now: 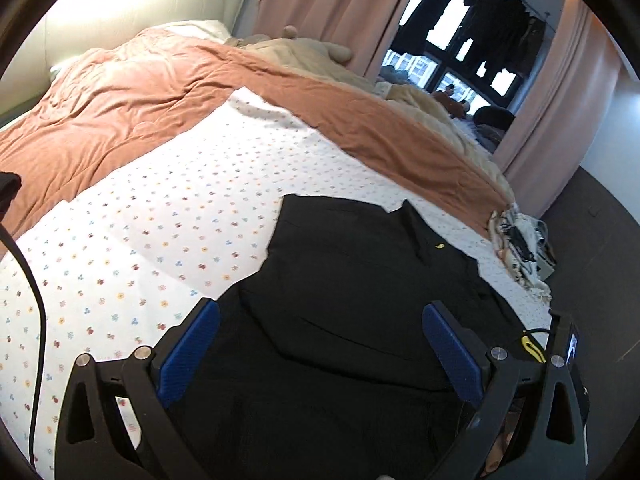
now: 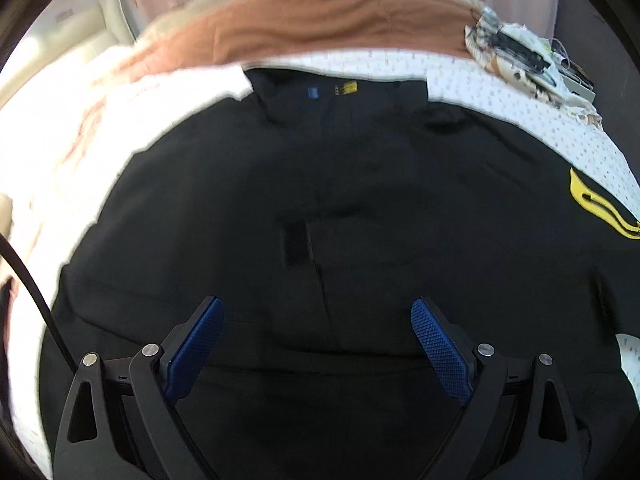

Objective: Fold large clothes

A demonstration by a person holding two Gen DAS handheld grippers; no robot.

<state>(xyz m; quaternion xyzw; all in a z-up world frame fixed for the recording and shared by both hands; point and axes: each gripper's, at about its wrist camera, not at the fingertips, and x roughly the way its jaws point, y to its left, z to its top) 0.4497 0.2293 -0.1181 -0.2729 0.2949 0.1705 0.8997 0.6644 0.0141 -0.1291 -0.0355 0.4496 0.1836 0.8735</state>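
floral bed sheet (image 1: 120, 240), black jacket (image 2: 320, 200) spread flat. left gripper (image 1: 320, 340) and right gripper (image 2: 318, 332) gape wide, empty. soft, limp, probably weighty; pinch hem or sleeve edge.

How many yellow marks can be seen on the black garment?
2: a small yellow tag at the collar of the black garment, and a large yellow logo at its right edge. Folds may hide others.

The left gripper (image 1: 320, 316) has matte black linkage arms joined by round silver screws, and each finger carries a blue pad (image 1: 452, 352) with a fine knurled texture. The right gripper (image 2: 318, 314) is built alike, with a black cable (image 2: 32, 280) running beside it.
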